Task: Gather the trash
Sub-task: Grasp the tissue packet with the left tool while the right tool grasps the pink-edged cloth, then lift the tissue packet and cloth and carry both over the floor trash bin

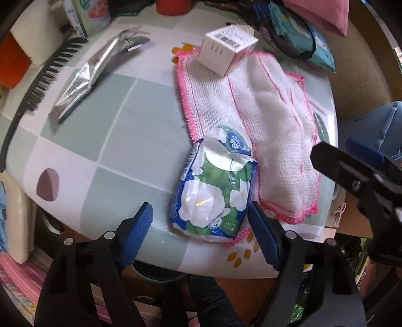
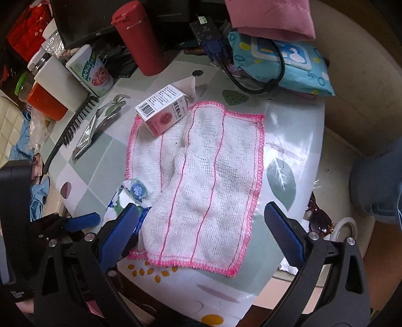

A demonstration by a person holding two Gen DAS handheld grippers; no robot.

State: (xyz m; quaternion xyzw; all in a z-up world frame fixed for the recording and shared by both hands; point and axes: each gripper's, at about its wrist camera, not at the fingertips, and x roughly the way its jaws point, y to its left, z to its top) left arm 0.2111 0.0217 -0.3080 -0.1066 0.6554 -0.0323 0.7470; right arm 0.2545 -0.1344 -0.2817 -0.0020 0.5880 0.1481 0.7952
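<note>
A crumpled blue, green and white tissue wrapper [image 1: 213, 191] lies near the table's front edge, partly on a white cloth with pink edging [image 1: 263, 120]. My left gripper [image 1: 201, 226] is open, with the wrapper's near end between its blue pads, not clamped. A small white and pink box [image 1: 226, 51] stands on the cloth's far corner, and a flattened silver tube [image 1: 93, 75] lies to the left. In the right wrist view my right gripper [image 2: 203, 226] is open over the cloth's [image 2: 201, 176] near half. The wrapper [image 2: 130, 193] and the box [image 2: 163, 110] show there too.
A black comb [image 1: 47, 75], a can [image 2: 93, 73], a red bottle [image 2: 140, 37], a blue wipes pack [image 2: 281, 65] with a black cable and a pink cushion [image 2: 271, 17] crowd the table's [image 1: 105, 140] far side. Sunglasses [image 2: 319, 221] and a tape roll [image 2: 346, 229] lie off the right edge.
</note>
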